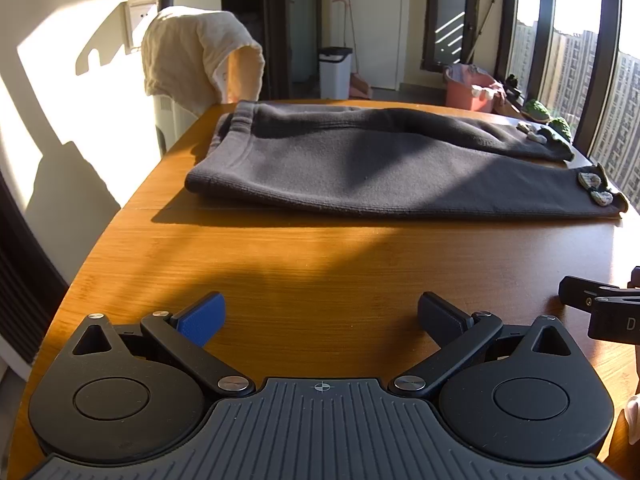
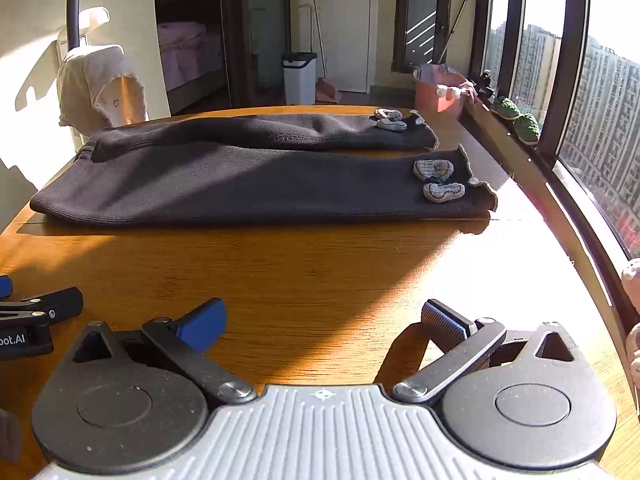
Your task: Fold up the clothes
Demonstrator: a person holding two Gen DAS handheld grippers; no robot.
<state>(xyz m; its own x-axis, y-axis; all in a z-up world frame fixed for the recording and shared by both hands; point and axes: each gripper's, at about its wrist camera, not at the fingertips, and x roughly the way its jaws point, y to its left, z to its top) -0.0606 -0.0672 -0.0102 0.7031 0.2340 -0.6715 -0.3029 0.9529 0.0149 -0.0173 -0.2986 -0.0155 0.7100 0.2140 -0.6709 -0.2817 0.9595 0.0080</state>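
Observation:
Dark grey trousers [image 1: 360,168] [image 2: 240,184] lie flat across the far half of the wooden table [image 1: 320,256] [image 2: 304,272], waistband to the left and both legs running right. Small grey knitted bows [image 2: 438,180] sit near the frilled cuffs. My left gripper [image 1: 320,316] hovers low over the near table, open, nothing between its blue pads. My right gripper [image 2: 324,320] is beside it to the right, also open and empty. Each gripper's black body shows at the other view's edge, the right gripper [image 1: 600,304] and the left gripper [image 2: 36,316]. Both stand well short of the trousers.
A cream cloth [image 1: 200,52] is draped over a chair back at the table's far left. A pink basin [image 1: 468,88] and a white bin [image 1: 335,72] stand on the floor beyond. Green knitted items [image 2: 516,116] rest on the window sill at right.

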